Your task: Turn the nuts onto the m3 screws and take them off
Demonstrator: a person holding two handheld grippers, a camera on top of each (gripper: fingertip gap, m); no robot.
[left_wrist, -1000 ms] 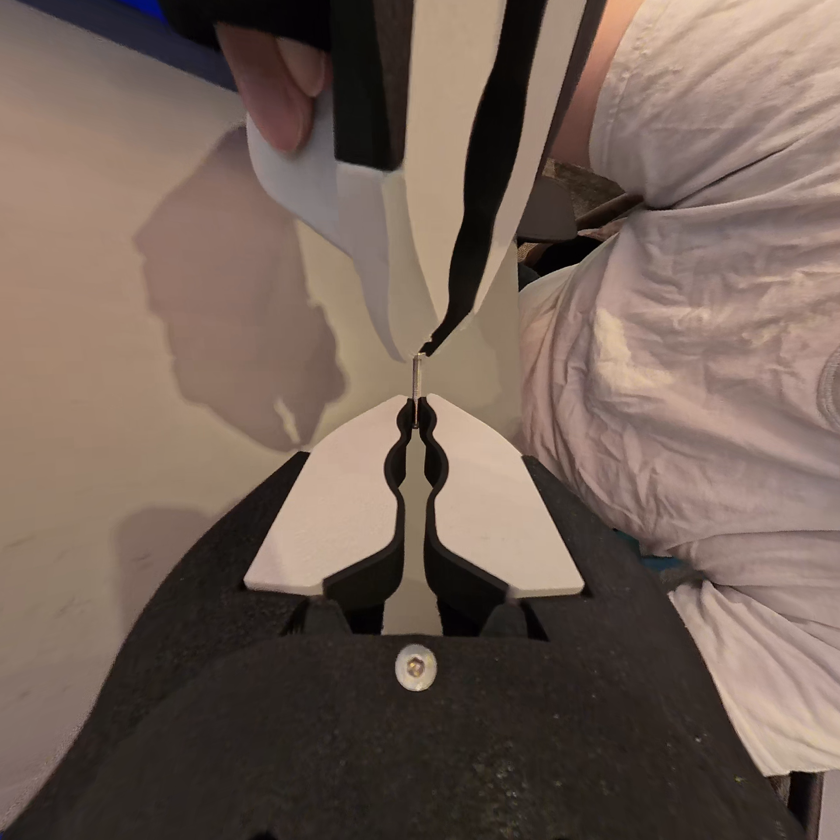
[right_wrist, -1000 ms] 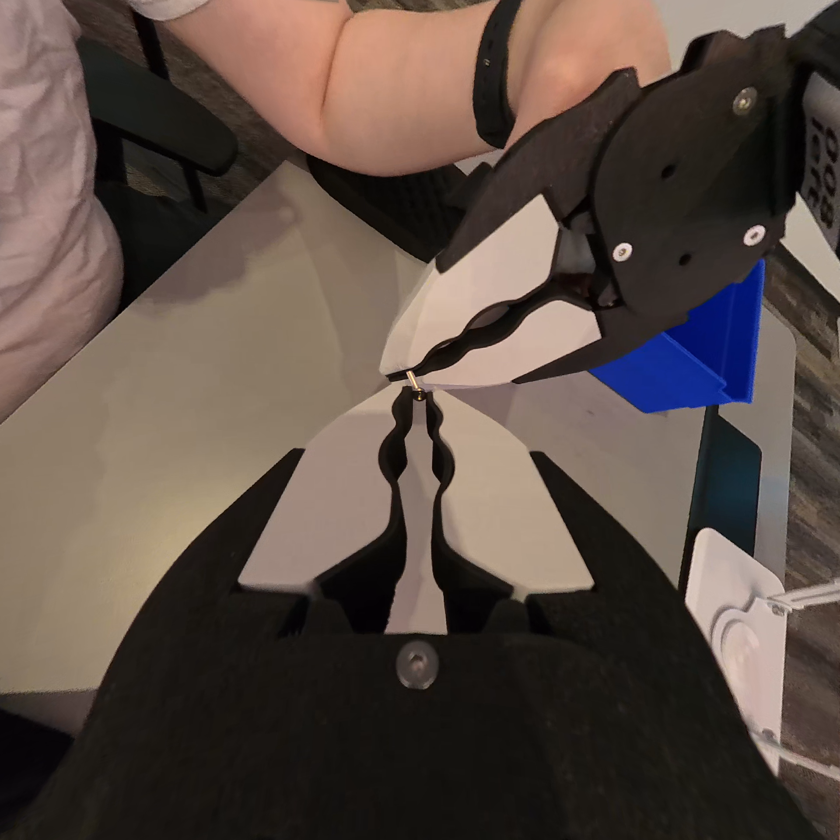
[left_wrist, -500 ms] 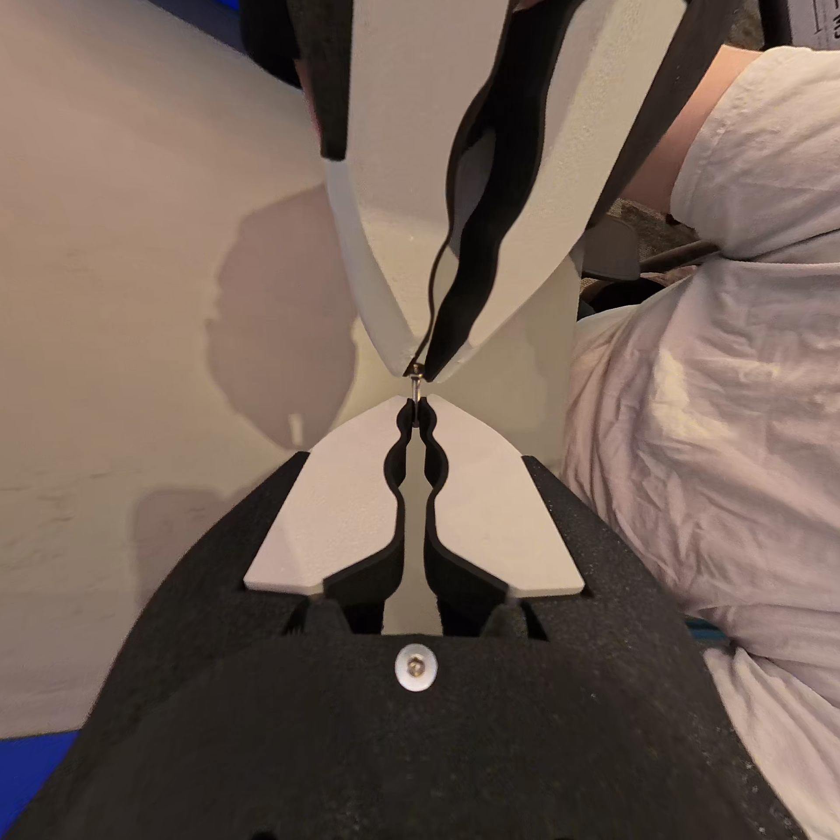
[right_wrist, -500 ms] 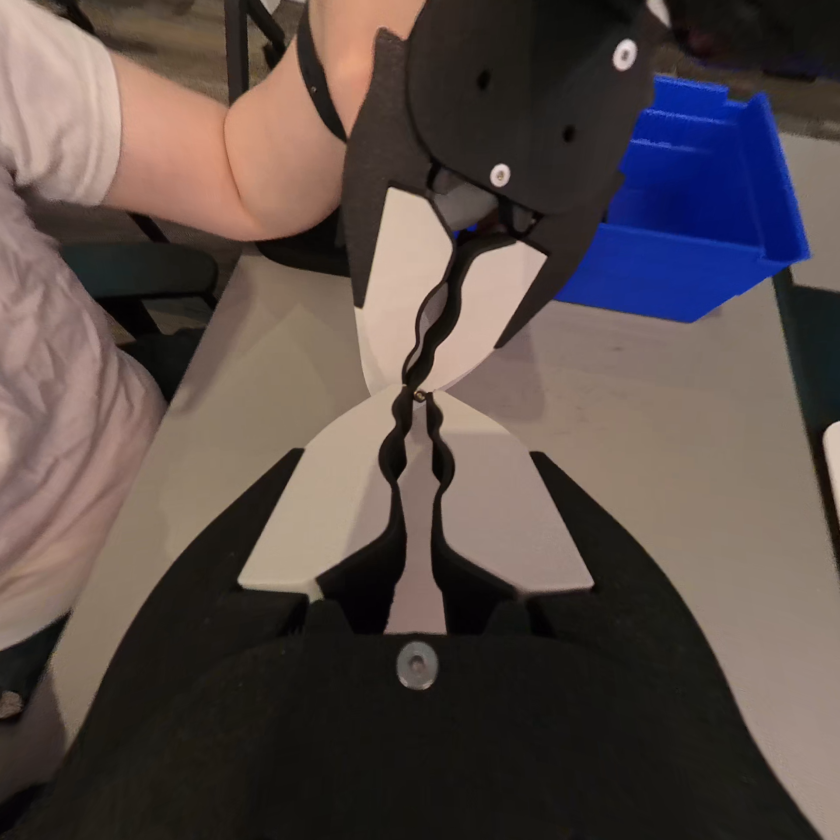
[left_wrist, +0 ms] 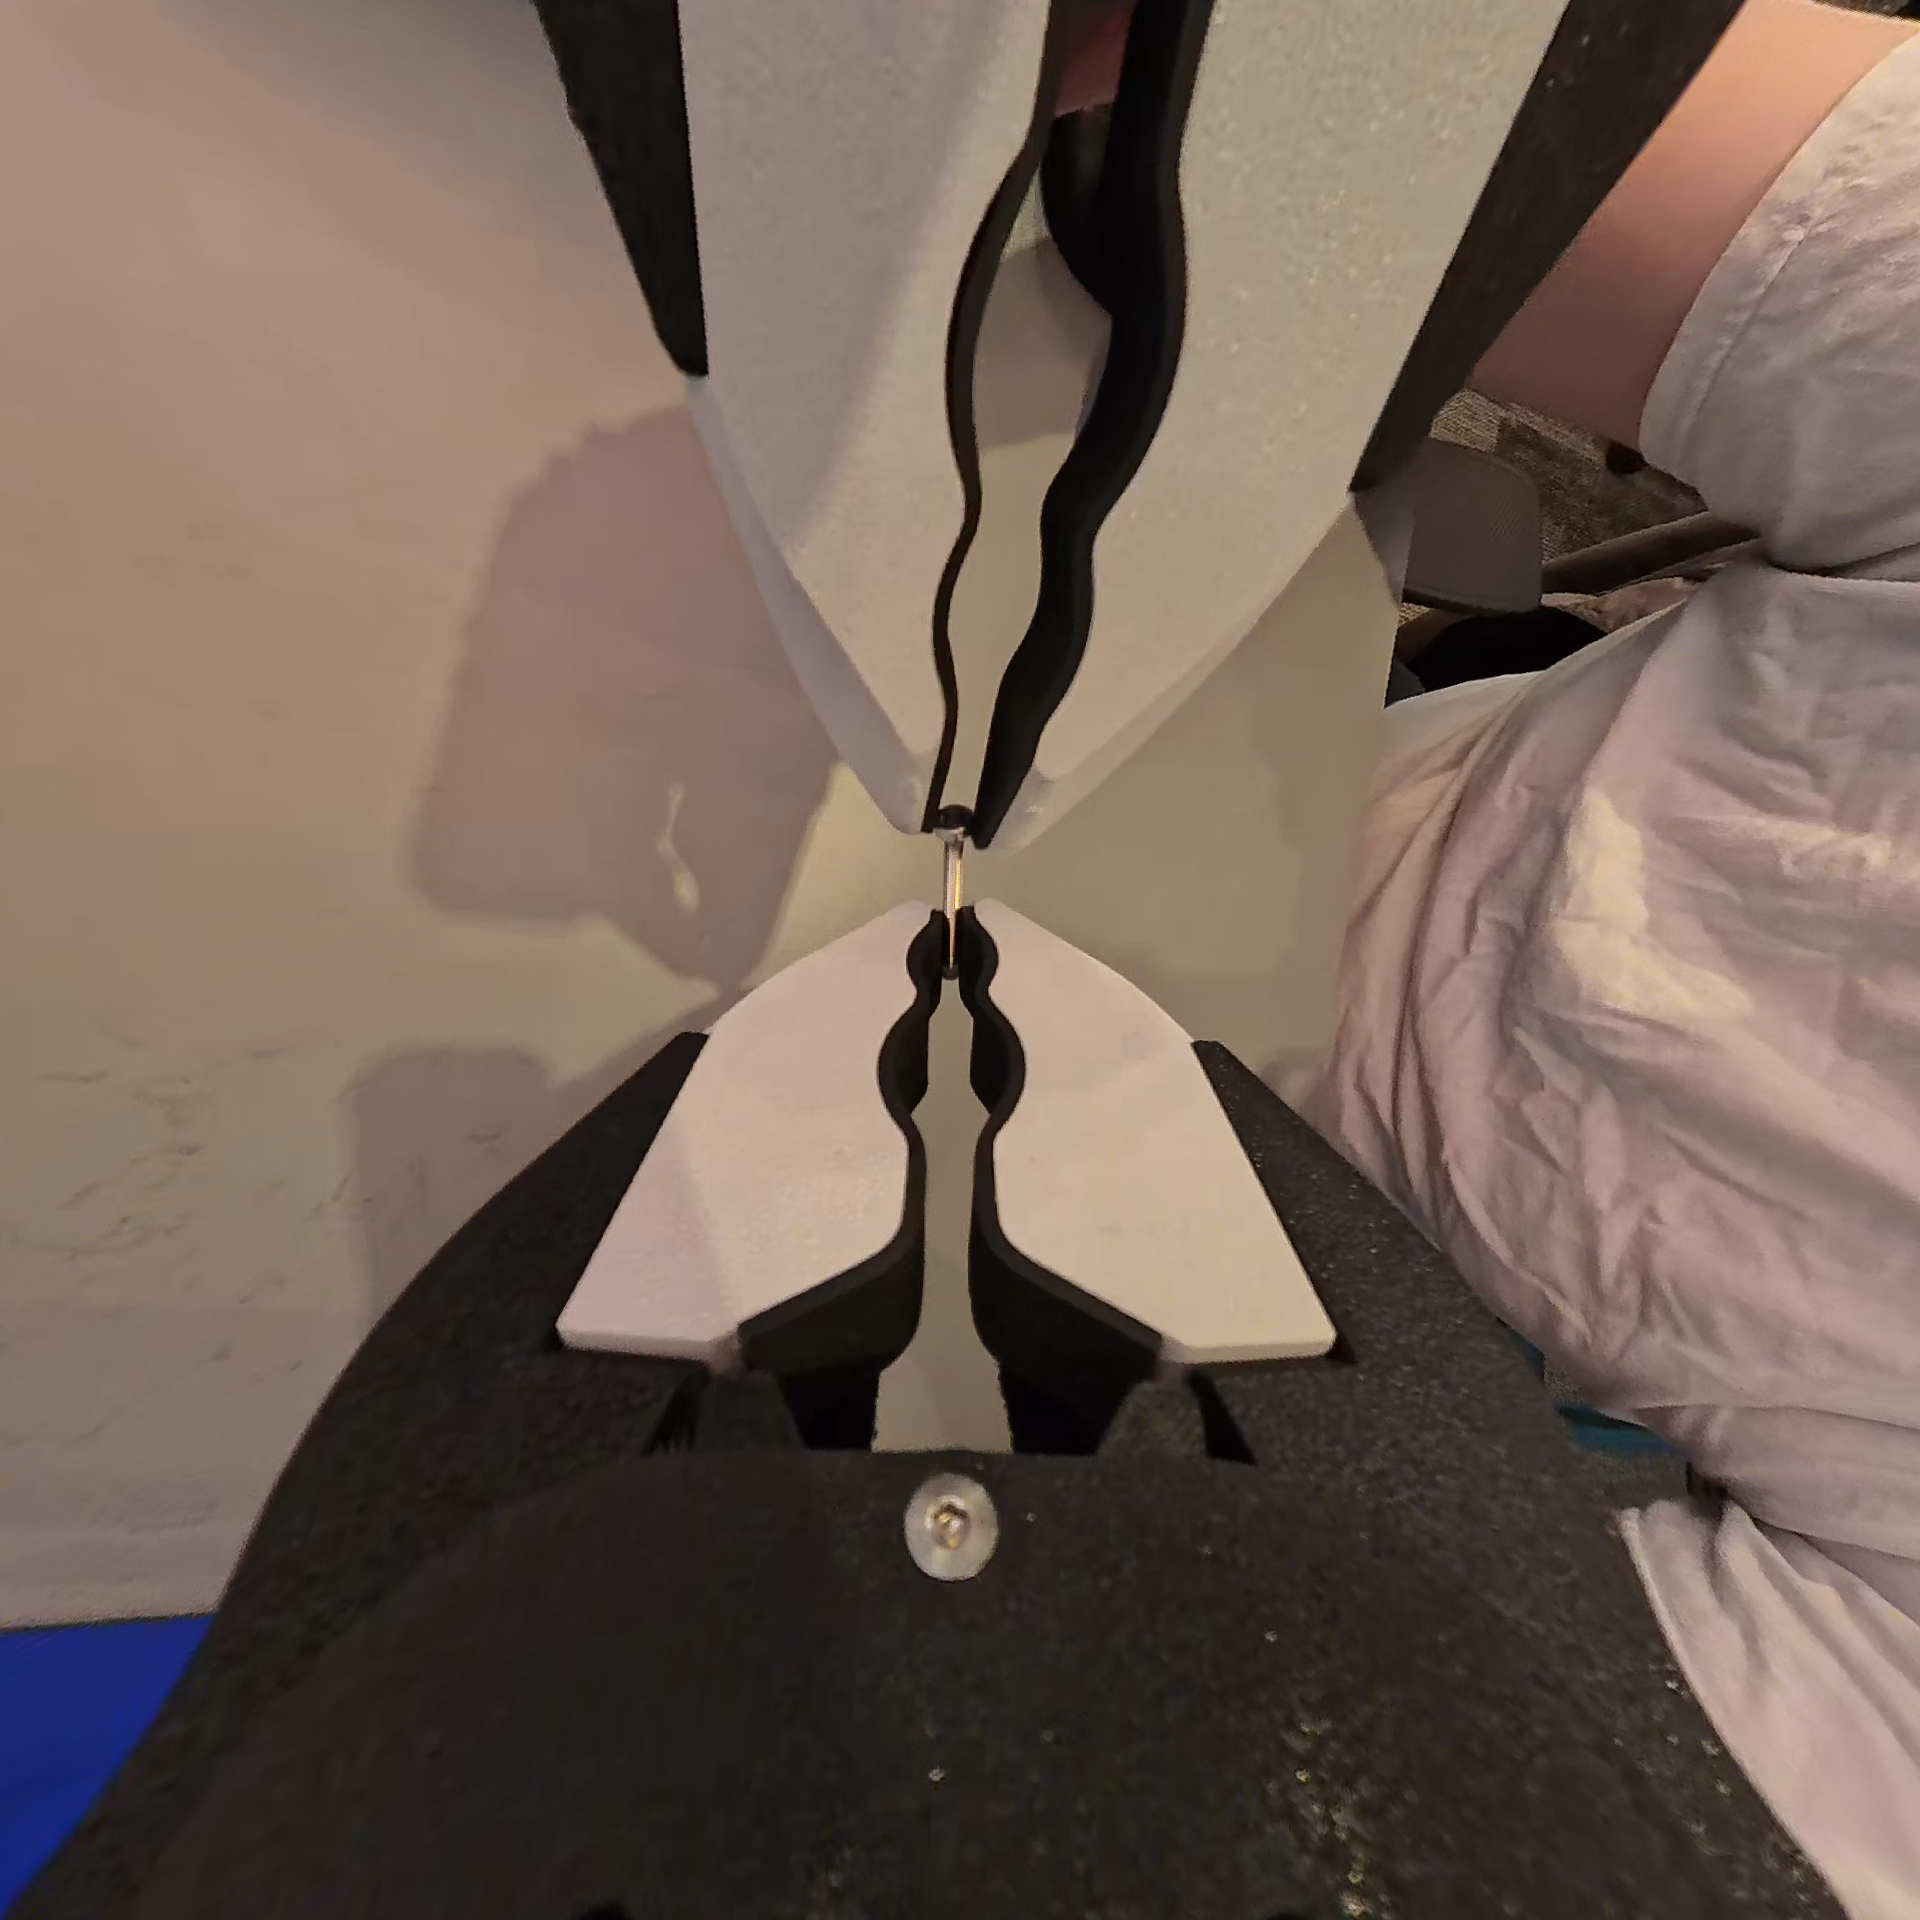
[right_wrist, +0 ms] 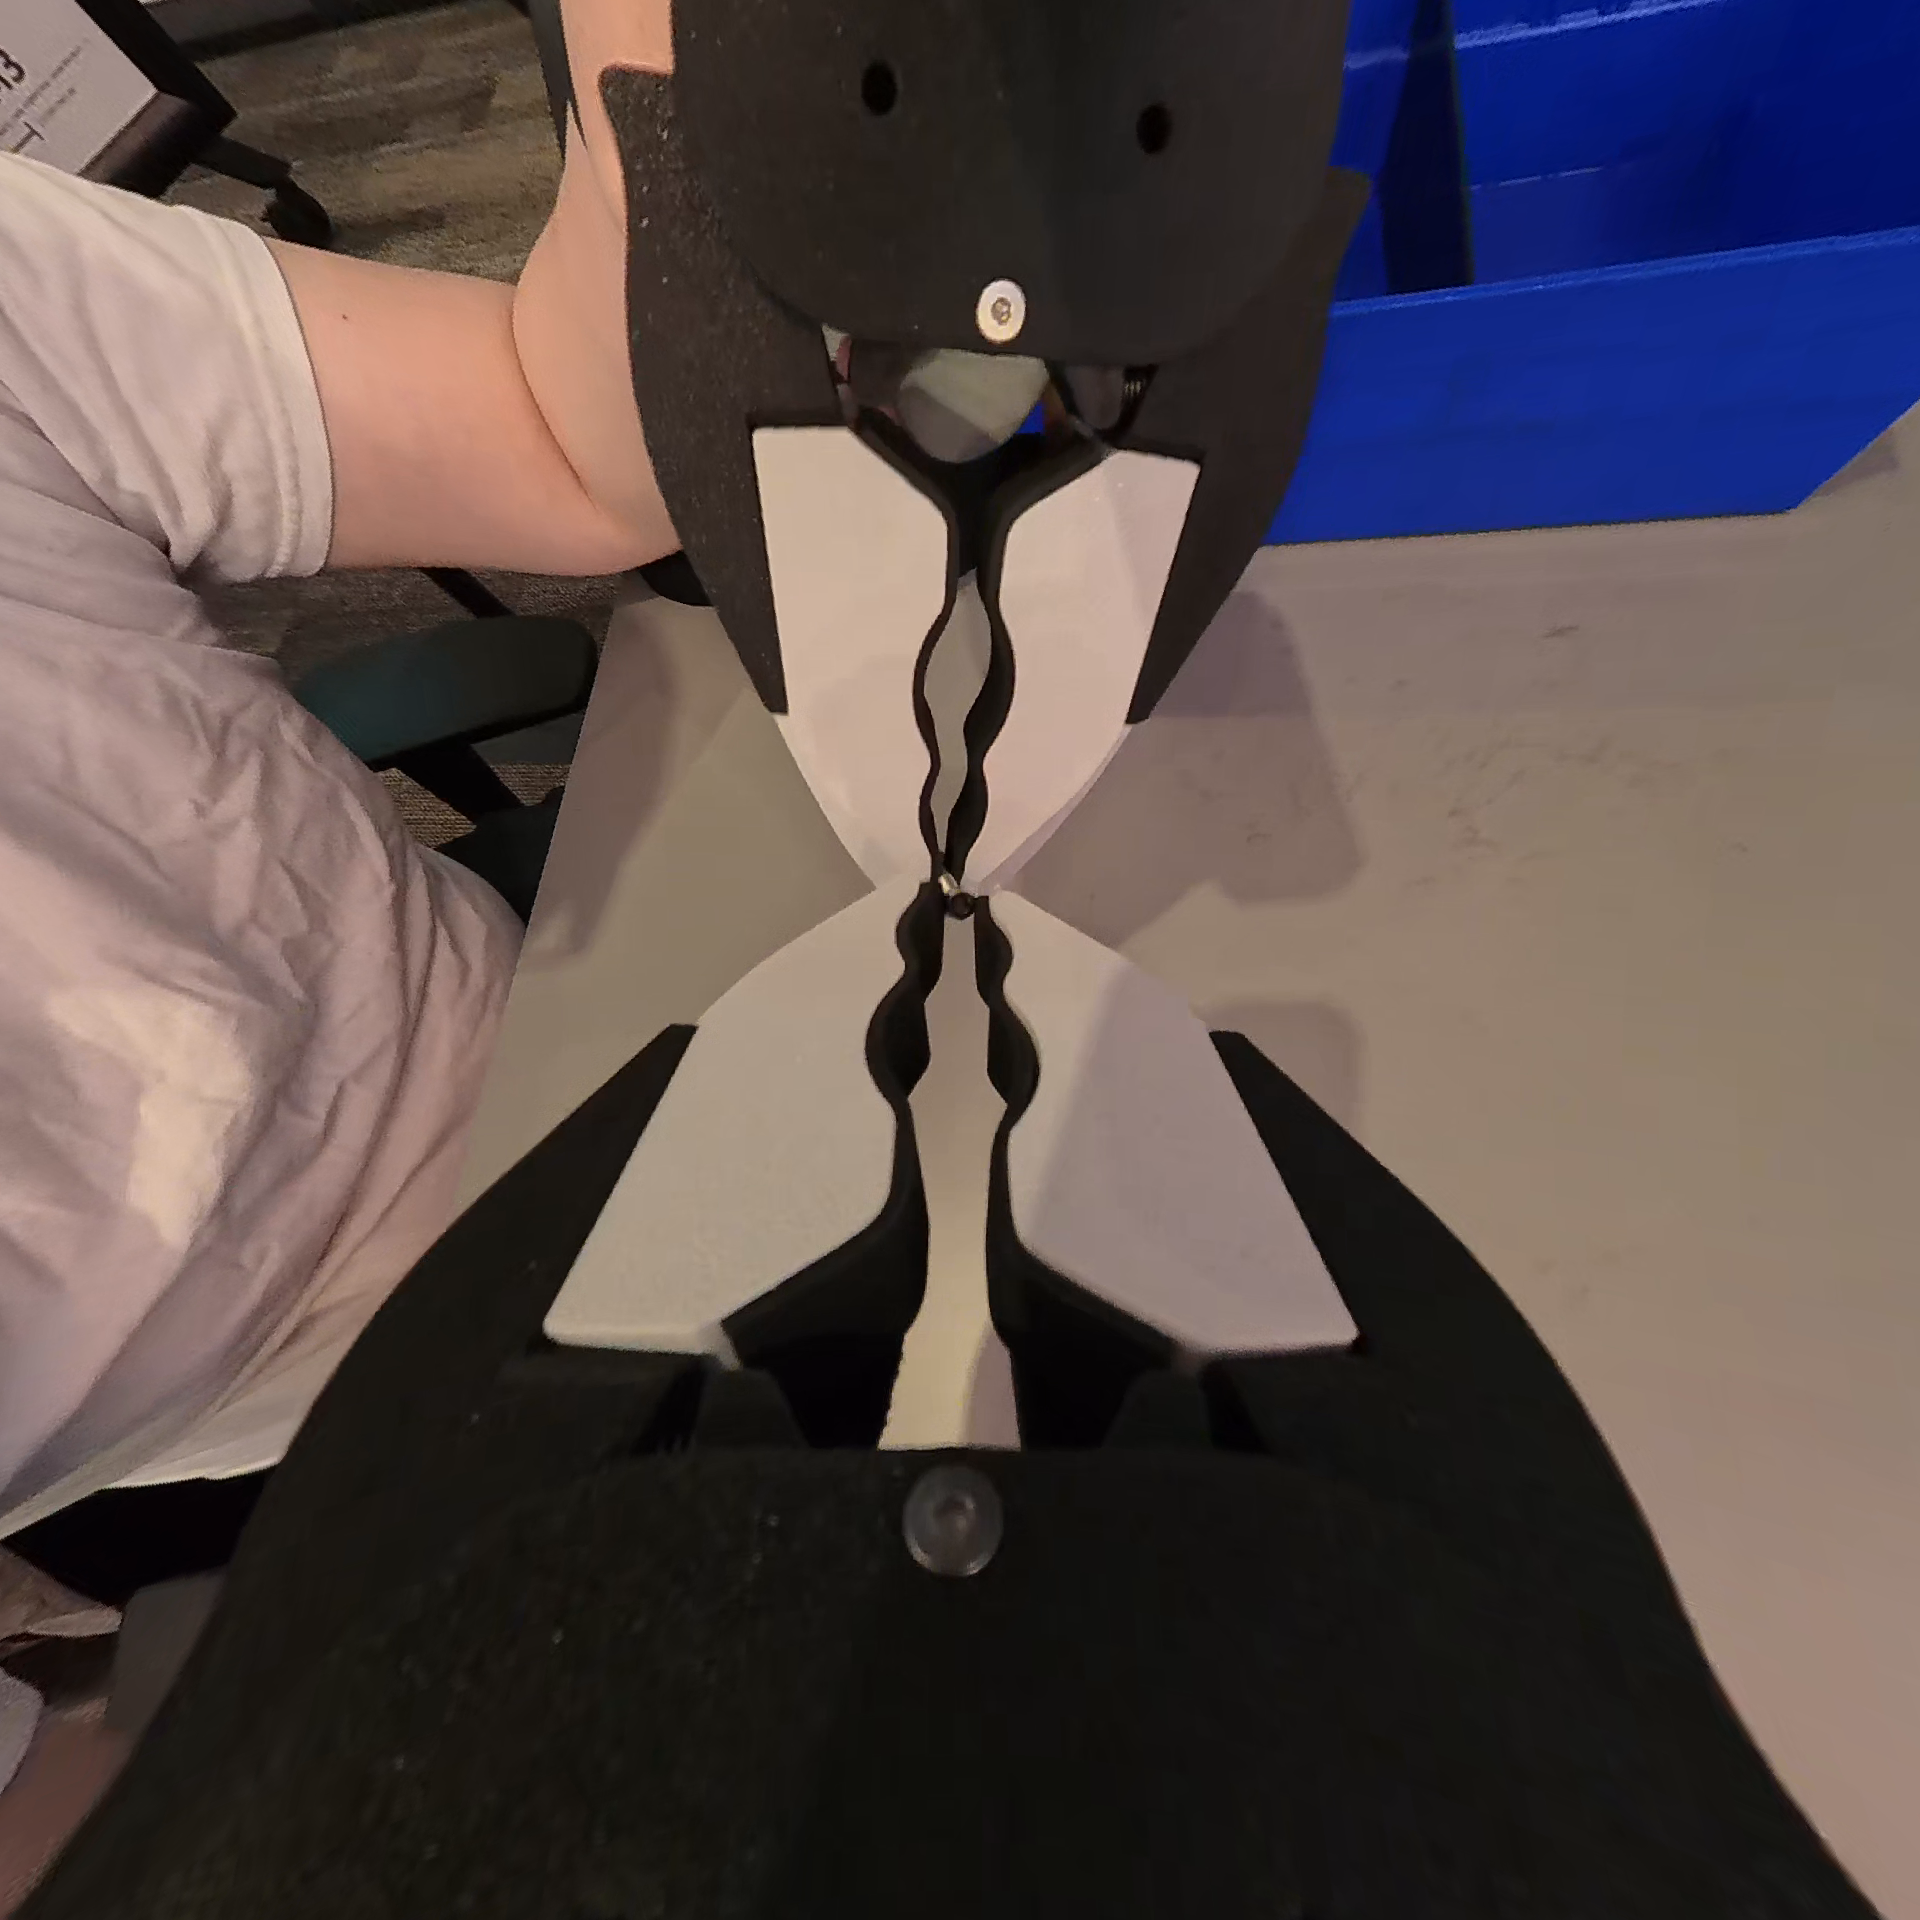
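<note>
My two grippers meet tip to tip above the pale table [right_wrist: 1507, 831]. In the left wrist view my left gripper [left_wrist: 950, 933] is shut on the lower end of a thin silver M3 screw [left_wrist: 951, 881]. The right gripper [left_wrist: 951, 826] comes from above and is shut on a small dark nut [left_wrist: 950, 820] at the screw's far end. In the right wrist view my right gripper [right_wrist: 957, 906] pinches the dark nut [right_wrist: 962, 907]. The left gripper [right_wrist: 948, 871] opposite it holds the screw [right_wrist: 947, 886], of which only a short silver bit shows.
A blue bin [right_wrist: 1662, 364] stands on the table behind the left gripper. The person's white-shirted body [left_wrist: 1610, 935] is close on the right of the left view and shows at the left of the right view [right_wrist: 156, 831]. A chair [left_wrist: 1475, 540] stands off the table edge.
The grippers have turned about the screw's axis relative to each other. The right gripper now shows flat-on in the left view. The left gripper now stands upright in the right view. Both kept their grip.
</note>
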